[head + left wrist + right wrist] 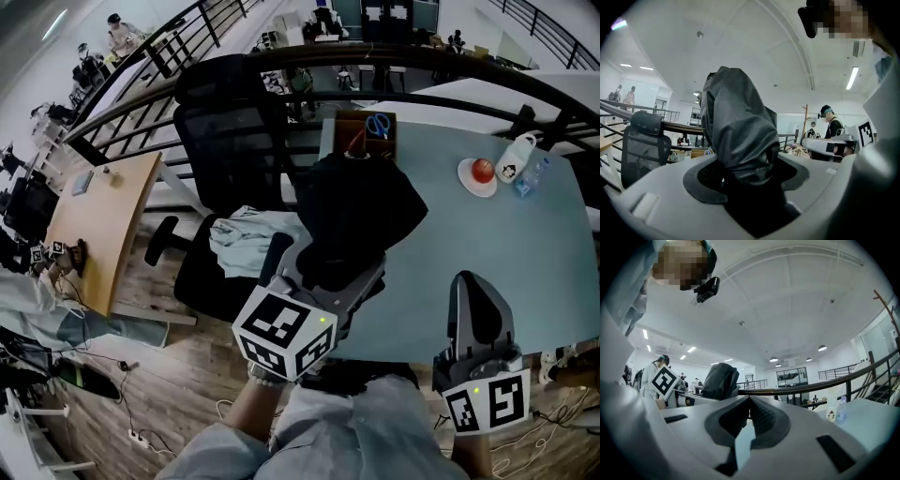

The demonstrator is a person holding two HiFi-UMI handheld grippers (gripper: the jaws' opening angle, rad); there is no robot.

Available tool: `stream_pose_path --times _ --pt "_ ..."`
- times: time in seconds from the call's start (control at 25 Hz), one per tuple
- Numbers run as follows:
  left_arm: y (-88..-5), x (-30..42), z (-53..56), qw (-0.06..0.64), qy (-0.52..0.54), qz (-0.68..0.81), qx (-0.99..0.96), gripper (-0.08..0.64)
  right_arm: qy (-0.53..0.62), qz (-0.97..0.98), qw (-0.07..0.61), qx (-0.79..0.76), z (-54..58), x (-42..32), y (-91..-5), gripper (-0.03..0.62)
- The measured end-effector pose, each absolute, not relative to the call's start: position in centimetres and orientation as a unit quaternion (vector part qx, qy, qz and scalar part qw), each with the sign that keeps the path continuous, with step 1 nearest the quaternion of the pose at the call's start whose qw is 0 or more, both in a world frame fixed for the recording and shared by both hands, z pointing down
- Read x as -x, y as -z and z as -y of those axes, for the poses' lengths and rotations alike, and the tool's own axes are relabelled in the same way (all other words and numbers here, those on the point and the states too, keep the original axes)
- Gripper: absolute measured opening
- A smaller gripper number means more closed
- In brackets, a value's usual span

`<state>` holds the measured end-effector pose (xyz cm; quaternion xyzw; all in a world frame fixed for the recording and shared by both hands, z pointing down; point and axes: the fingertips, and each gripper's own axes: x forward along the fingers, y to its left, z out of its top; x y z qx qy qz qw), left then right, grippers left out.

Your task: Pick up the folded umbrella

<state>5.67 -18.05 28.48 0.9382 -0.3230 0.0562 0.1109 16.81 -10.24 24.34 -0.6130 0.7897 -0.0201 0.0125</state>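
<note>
Already your pale blue desk (506, 244) carries only bystanders, because the folded umbrella (352, 211) is up in your grip, over the desk's near-left corner beside the black office chair (230, 131). Your left tongs (328, 272) are clenched on its lower end, and the left gripper view looks toward the ceiling, so the bundle stands upward from the jaws, which probably keeps it from swinging. I judge it lifted clear of the desk. It is black, and its slightly glossy fabric is gathered in loose, bulging wrinkles. Your right tongs (478, 300) are closed on nothing and hover over the near edge, out of the way. A white plate (466, 180) with a red fruit (482, 170) sits far off.
</note>
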Motion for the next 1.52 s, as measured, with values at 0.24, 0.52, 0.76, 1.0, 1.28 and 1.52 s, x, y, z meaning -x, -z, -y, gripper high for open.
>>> stream_pose_path --times 0.24,0.52,0.76,1.0,1.28,1.52 --pt "-27.8 -5.4 16.2 0.100 -0.051 0.323 -0.940 0.295 0.019 -0.795 0.014 0.606 9.3 -16.6 -24.2 0.000" --pt "-27.0 -6.3 14.6 0.107 -0.040 0.330 -0.937 0.295 0.014 -0.804 0.011 0.595 8.4 -17.7 -23.9 0.000" --pt "-26.3 -7.5 12.4 0.101 -0.031 0.343 -0.933 0.295 0.007 -0.810 0.010 0.586 6.7 -19.3 -23.1 0.000" --pt "-25.3 -8.8 9.8 0.100 -0.018 0.358 -0.928 0.295 0.006 -0.817 0.016 0.577 4.3 -21.2 -22.6 0.000" --pt "-24.7 -10.7 5.8 0.100 -0.009 0.370 -0.923 0.295 0.009 -0.830 0.022 0.557 0.6 -22.1 -22.4 0.000" --pt "-23.9 -11.2 3.3 0.095 -0.009 0.374 -0.922 0.295 0.009 -0.827 0.039 0.561 -1.5 -23.5 -22.1 0.000"
